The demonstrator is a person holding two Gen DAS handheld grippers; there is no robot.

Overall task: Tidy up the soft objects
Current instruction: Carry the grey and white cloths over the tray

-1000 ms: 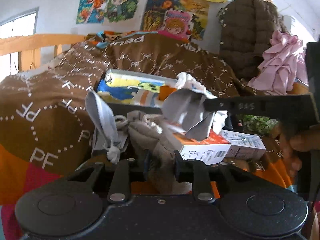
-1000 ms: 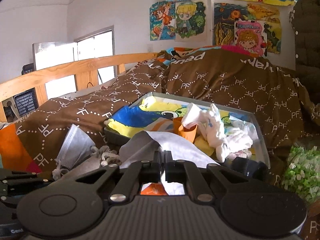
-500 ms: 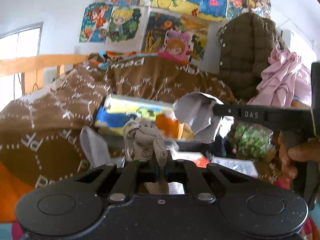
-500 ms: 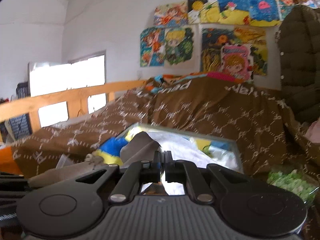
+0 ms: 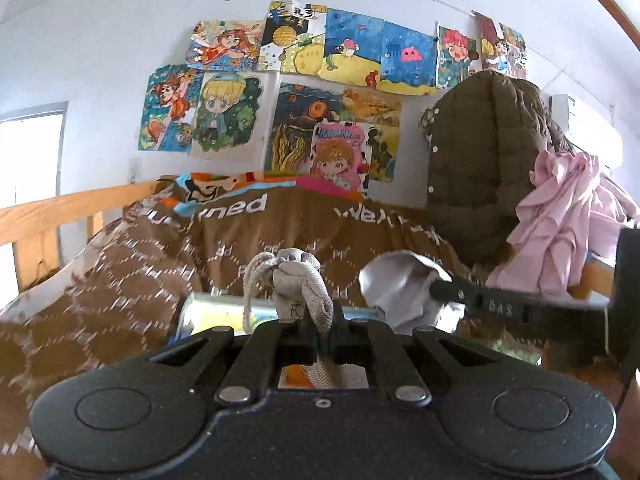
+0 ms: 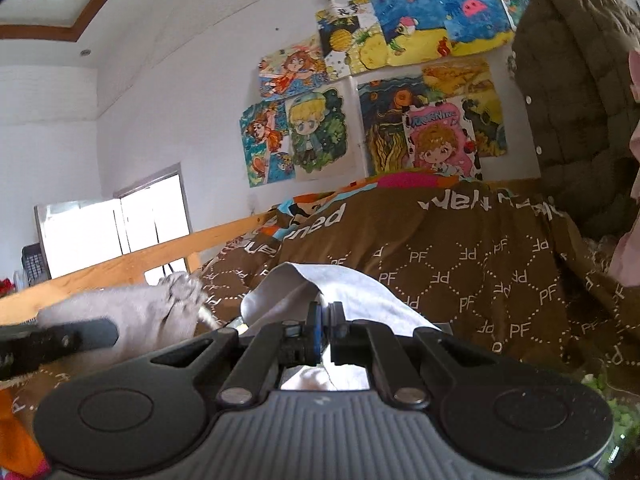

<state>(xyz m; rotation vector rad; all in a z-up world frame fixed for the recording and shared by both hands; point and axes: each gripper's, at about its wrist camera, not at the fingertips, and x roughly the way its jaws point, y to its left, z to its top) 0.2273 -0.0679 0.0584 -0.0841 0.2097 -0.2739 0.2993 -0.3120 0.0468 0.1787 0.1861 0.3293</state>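
Gripping a grey knitted glove (image 5: 304, 280), the left hand-held gripper (image 5: 318, 312) has its jaws pressed together on the fabric, and the glove's bunched fingers and cuff stand up above the fingertips. The right hand-held gripper (image 6: 325, 316) is likewise clamped narrow, on a pale grey face mask (image 6: 340, 288) that drapes over both sides of its tips. Seen from the left wrist, the mask (image 5: 400, 288) hangs at the end of the right hand-held gripper's black finger (image 5: 492, 306), just to the right of the glove; from the right wrist, the glove (image 6: 160, 304) appears at lower left. Below both lies a tray (image 5: 216, 312), only partly visible, on a bed covered by a brown blanket (image 6: 480, 264). Behind it are a wooden rail (image 5: 60, 208), a brown quilted coat (image 5: 488, 168), pink cloth (image 5: 568, 216) and drawings (image 5: 320, 92) on the wall.
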